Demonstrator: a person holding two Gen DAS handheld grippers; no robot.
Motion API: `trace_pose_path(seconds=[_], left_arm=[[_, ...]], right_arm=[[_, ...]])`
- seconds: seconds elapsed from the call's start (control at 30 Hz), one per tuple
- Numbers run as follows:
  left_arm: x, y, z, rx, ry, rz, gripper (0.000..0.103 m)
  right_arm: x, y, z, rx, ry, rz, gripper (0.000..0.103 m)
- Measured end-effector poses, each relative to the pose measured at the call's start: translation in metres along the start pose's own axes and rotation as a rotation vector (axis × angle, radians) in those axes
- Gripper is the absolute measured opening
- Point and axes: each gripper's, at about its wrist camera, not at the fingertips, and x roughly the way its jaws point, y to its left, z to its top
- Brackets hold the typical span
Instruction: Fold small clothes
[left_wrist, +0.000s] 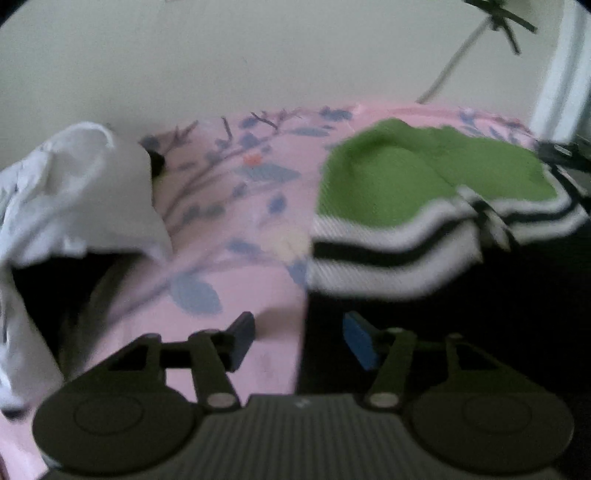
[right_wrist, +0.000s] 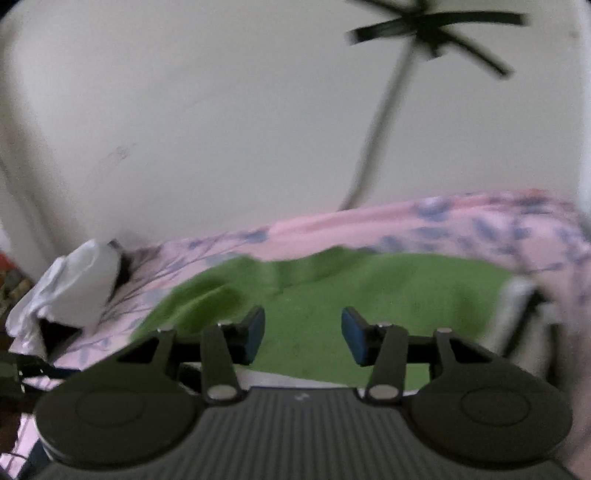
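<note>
A small green garment with a white and black striped hem lies crumpled on the pink floral bedsheet, its hem hanging over the bed's edge. My left gripper is open and empty, short of the bed's edge, below and left of the garment. In the right wrist view the green garment lies spread out close ahead. My right gripper is open and empty, just above the garment's near part. A white garment lies bunched at the left; it also shows in the right wrist view.
A cream wall rises behind the bed. A stand with dark spokes leans against the wall at the right. Dark space lies below the bed's edge at the right. The bedsheet also shows in the right wrist view.
</note>
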Motion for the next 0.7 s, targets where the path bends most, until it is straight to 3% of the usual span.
trace_pose_path(seconds=[0.1,0.17,0.2,0.3,0.33,0.4,0.43,0.5,0.57,0.6,0.63,0.67,0.7], left_arm=[[-0.01,-0.012,-0.013,0.035,-0.018,0.019,0.05],[-0.01,-0.016,-0.01,0.056,-0.026,-0.015,0.01],[-0.009,-0.018,-0.007,0.075,-0.033,0.023,0.006],[-0.003,-0.014,0.003,0.112,-0.047,0.128,0.006],[-0.001,-0.005,0.011,0.096,-0.061,0.188,0.005],[0.001,0.027,0.032,0.038,-0.122,0.383,0.005],[-0.001,0.045,0.042,-0.016,-0.145,0.431,0.006],[-0.01,0.072,0.056,-0.174,-0.125,0.355,0.007],[-0.028,0.067,0.053,-0.201,-0.175,0.33,0.011],[-0.039,0.057,0.045,-0.174,-0.208,0.324,0.017],[-0.049,0.049,0.034,-0.161,-0.23,0.297,0.035],[-0.06,0.04,0.019,-0.159,-0.256,0.253,0.045],[-0.07,0.03,0.001,-0.149,-0.279,0.195,0.046]], right_arm=[[0.01,0.018,-0.004,-0.015,0.015,0.038,0.043],[0.004,0.02,-0.008,-0.02,0.008,0.034,0.043],[-0.003,0.017,-0.01,-0.019,-0.004,0.019,0.043],[-0.037,-0.002,-0.014,-0.018,-0.054,-0.076,0.043],[-0.05,-0.01,-0.016,-0.024,-0.073,-0.114,0.043],[-0.078,-0.028,-0.021,-0.024,-0.111,-0.202,0.044],[-0.092,-0.039,-0.023,-0.007,-0.125,-0.241,0.045],[-0.116,-0.057,-0.025,0.045,-0.145,-0.288,0.046],[-0.139,-0.072,-0.032,0.087,-0.172,-0.325,0.048],[-0.15,-0.077,-0.037,0.107,-0.187,-0.335,0.05],[-0.159,-0.082,-0.043,0.127,-0.2,-0.34,0.052],[-0.166,-0.085,-0.05,0.147,-0.209,-0.344,0.053],[-0.171,-0.089,-0.057,0.167,-0.214,-0.349,0.054]])
